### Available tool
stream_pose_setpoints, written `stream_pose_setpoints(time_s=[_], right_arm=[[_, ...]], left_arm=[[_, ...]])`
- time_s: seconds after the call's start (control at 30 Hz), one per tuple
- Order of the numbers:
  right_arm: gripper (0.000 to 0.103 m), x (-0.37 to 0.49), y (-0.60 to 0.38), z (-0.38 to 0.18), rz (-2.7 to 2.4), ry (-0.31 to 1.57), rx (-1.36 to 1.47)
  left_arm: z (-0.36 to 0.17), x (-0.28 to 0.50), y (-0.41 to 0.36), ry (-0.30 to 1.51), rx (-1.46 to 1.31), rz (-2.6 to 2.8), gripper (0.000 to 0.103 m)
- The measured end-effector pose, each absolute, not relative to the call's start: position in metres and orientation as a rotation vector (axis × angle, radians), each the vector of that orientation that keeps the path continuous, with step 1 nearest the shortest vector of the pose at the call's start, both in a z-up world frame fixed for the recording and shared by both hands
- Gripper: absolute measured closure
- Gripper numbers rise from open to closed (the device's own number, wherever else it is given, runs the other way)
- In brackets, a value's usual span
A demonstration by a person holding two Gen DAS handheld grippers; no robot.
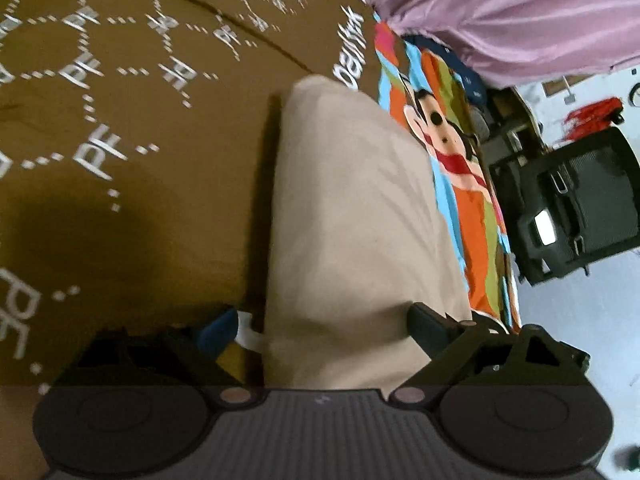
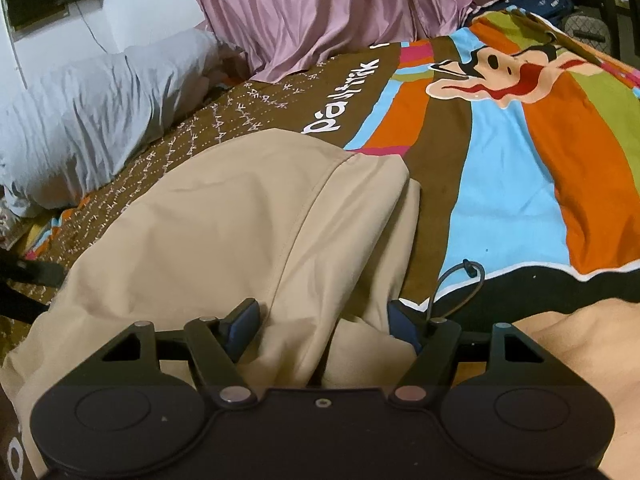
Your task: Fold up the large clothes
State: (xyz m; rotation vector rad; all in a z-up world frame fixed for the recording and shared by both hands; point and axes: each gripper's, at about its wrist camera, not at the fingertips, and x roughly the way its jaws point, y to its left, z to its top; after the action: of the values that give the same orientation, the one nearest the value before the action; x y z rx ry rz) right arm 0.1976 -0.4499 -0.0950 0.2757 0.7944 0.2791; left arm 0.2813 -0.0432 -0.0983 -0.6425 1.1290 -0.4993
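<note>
A large beige garment (image 2: 240, 220) lies on a bed with a brown patterned and striped cartoon sheet (image 2: 500, 184). In the left wrist view the beige garment (image 1: 352, 216) runs lengthwise away from my left gripper (image 1: 324, 326); the jaws stand wide apart on either side of its near end. In the right wrist view my right gripper (image 2: 324, 318) is also wide open, its blue pads straddling a bunched near edge of the garment. Neither gripper pinches the cloth.
A grey pillow (image 2: 92, 112) lies at the bed's far left. Pink curtains (image 2: 340, 12) hang behind the bed. A black office chair (image 1: 576, 204) stands on the floor beside the bed. A thin black cord (image 2: 460, 284) lies near the right gripper.
</note>
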Motion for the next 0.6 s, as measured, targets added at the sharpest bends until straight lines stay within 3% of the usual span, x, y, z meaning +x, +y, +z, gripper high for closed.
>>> stream_pose_setpoints(time_s=[0.17,0.27,0.43,0.6], right_arm=[[0.033,0.197,-0.452,-0.097,0.283,0.784,0.306],[0.039,0.193,-0.454,-0.096,0.279,0.761,0.316],[0.062,0.188,-0.447,-0.090,0.270,0.730,0.277],[0.085,0.171,-0.448,-0.081,0.247,0.685,0.377]], left_arm=[[-0.105,0.287,-0.065,1.182,-0.598,-0.538,0.020],[-0.092,0.278,-0.076,1.164,-0.498,-0.513,0.031],[-0.057,0.258,-0.096,1.057,-0.298,-0.489,0.047],[-0.017,0.234,-0.117,0.919,-0.111,-0.514,0.056]])
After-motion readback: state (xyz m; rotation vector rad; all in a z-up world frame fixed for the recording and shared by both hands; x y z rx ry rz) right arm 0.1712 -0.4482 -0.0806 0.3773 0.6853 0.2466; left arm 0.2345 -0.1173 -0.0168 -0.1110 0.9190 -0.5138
